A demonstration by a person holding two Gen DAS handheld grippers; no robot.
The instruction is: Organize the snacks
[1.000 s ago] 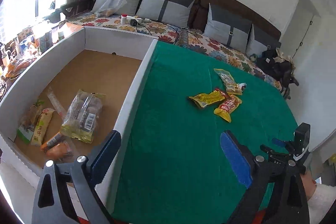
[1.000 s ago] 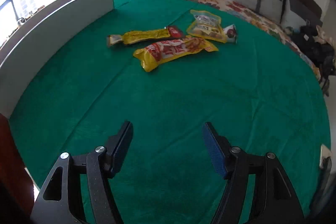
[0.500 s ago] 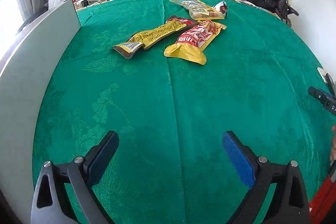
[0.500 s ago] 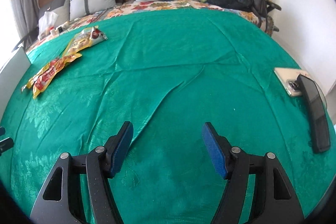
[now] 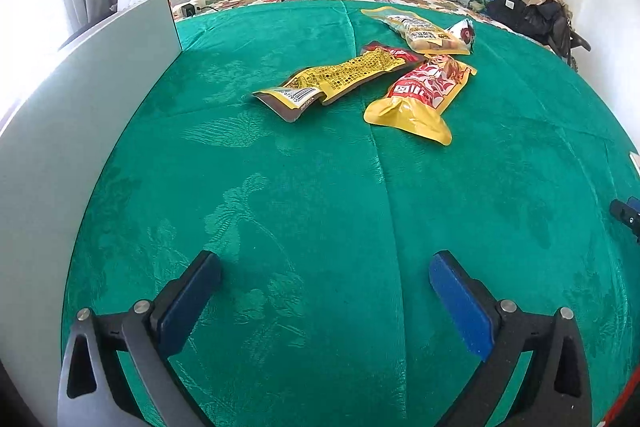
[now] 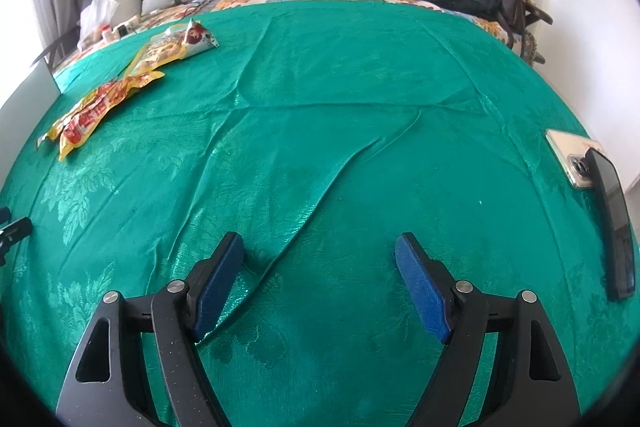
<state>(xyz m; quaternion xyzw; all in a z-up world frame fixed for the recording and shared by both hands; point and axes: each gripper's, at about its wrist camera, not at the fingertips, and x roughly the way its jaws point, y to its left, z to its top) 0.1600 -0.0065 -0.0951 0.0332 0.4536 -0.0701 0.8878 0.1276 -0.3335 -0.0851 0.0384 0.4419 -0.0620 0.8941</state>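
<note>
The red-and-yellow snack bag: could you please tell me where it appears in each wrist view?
Left wrist view: the red-and-yellow bag lies right of centre in the upper half, on the green cloth.
Right wrist view: the same bag lies far left, upper half.
Shared landmark: the white pouch behind it, near the pillows.

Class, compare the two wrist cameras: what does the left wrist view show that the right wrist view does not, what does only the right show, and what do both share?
Only the left wrist view shows the open left gripper and the barcode packet.

Only the right wrist view shows the open right gripper and two phones.

Both show the green cloth, the red-and-yellow packet and the white box wall.
</note>
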